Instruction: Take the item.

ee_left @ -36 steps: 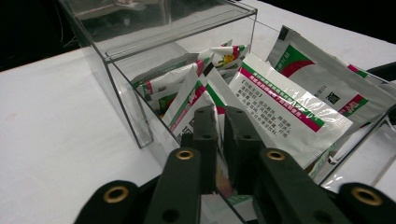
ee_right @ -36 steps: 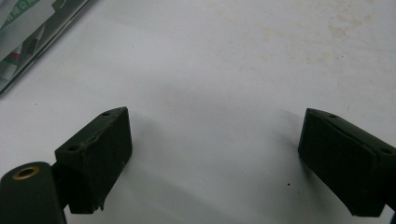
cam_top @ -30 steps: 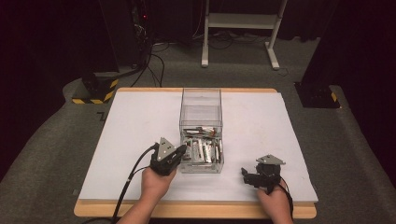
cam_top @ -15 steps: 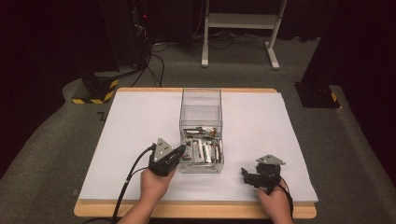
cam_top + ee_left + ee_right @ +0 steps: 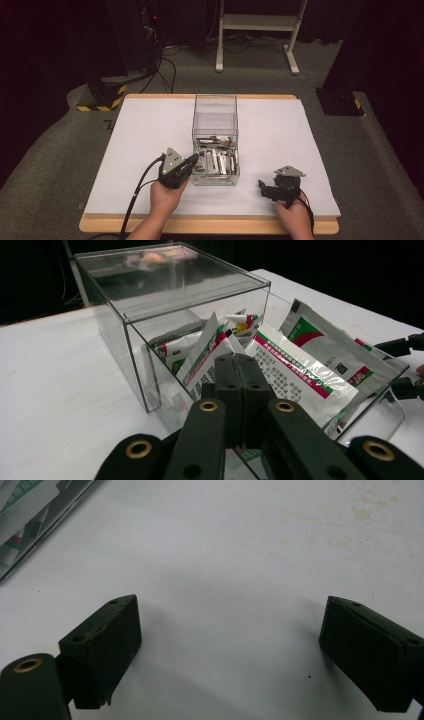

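Left tongs pressed shut, empty, at the clear box, right tongs wide open beside it — sachets light, floppy, slick, best pinched by an edge.

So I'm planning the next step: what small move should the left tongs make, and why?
Probably lift slightly: the left tongs are shut, seemingly pinching a sachet at the clear box. The right tongs wait open over the bare table.

White sachets with green-and-red stripes, clear box, black tools
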The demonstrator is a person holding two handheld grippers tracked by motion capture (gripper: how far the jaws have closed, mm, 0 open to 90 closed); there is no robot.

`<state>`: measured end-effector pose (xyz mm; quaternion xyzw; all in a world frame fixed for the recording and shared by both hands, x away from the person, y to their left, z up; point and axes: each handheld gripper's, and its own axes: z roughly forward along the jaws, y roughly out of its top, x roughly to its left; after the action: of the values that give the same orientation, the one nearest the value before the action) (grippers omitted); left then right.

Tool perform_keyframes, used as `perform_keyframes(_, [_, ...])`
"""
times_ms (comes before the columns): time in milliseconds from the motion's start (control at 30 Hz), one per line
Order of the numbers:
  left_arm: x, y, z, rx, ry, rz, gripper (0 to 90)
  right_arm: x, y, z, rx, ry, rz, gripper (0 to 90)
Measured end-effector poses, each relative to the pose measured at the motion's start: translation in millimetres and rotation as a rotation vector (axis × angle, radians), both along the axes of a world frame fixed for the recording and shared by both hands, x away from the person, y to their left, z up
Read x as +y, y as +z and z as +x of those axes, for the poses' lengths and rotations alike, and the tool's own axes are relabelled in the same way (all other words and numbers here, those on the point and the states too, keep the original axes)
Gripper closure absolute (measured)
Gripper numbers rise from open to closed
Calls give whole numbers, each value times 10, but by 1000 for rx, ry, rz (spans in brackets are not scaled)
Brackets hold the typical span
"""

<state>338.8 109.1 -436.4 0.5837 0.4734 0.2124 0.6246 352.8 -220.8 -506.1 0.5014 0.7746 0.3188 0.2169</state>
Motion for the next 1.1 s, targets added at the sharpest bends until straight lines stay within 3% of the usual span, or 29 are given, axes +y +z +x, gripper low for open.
perform_keyframes(367, [15,58,-10,-24,6,-35,893,-1,0,0,0,1,0,96])
perform_keyframes(1100, [25,154,0,-52,5,-56,894,-1,0,-1,-1,1,0,96])
